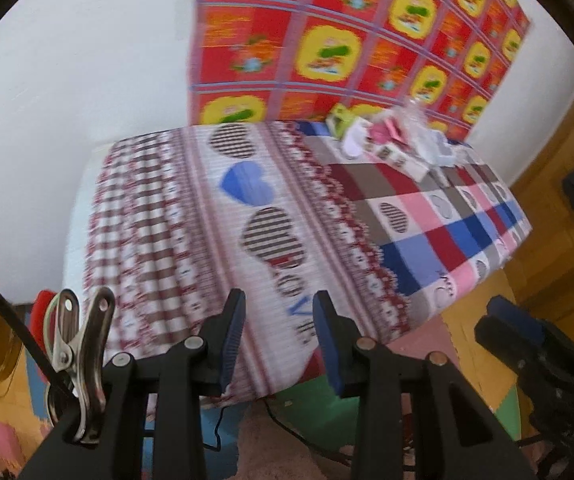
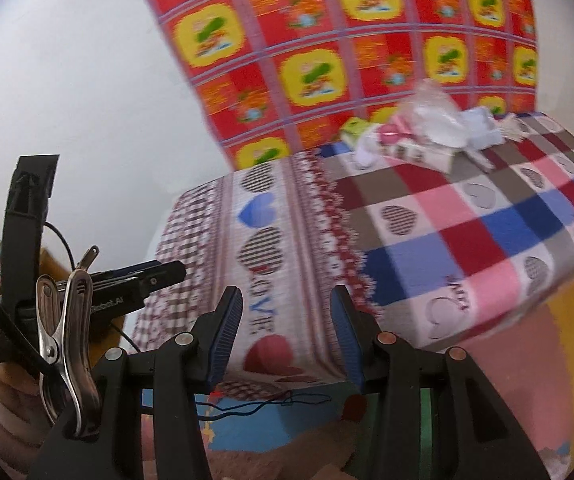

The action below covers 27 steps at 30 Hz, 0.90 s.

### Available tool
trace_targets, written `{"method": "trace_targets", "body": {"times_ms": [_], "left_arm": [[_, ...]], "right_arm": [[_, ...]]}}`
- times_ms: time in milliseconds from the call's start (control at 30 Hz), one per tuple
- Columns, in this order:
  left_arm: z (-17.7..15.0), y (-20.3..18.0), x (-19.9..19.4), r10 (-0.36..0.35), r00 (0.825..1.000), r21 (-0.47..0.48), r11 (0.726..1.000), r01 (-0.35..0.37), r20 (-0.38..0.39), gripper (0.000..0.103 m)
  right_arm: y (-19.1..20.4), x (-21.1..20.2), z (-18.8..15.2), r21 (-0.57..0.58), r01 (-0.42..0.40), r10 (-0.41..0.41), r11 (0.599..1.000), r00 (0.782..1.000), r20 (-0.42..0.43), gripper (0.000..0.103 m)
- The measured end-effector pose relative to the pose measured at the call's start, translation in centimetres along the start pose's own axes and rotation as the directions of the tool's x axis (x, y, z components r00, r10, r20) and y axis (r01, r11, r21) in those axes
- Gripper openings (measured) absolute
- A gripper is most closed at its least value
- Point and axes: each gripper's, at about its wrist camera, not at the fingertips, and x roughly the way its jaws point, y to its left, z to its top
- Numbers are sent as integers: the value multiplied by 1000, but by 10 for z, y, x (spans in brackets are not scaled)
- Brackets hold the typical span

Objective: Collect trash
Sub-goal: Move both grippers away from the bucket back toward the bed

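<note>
Trash pile (image 1: pixel 399 142) sprawls along the bed's (image 1: pixel 247 216) far edge by the wall; left gripper (image 1: pixel 279 344) and right gripper (image 2: pixel 287 336) both spread, empty

free: near tabletop (image 2: pixel 427 240) bare | blocked: far end, trash pile (image 2: pixel 427 136) against patterned hanging (image 2: pixel 327 60)

The tablecloth (image 2: pixel 467 216) is a busy mix: pink, red, blue and grey checks with striped hearts, plus a blue heart on its hanging side. The wall hanging (image 2: pixel 367 60) repeats red squares with yellow panels. Trash pile (image 2: pixel 427 132) near the back edge looks white, pink, green.
</note>
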Motion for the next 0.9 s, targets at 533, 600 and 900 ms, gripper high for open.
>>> {"method": "trace_targets", "body": {"times_ms": [533, 600, 900], "left_arm": [[56, -92, 61, -130, 991, 128, 983, 134, -35, 36], [64, -105, 70, -140, 989, 139, 980, 144, -37, 36], [101, -148, 102, -168, 985, 167, 971, 173, -44, 36]], "right_arm": [[-100, 3, 34, 142, 145, -145, 979, 989, -9, 47], [-108, 5, 40, 143, 150, -150, 978, 989, -11, 47], [-156, 20, 74, 177, 109, -106, 978, 994, -27, 47]]}}
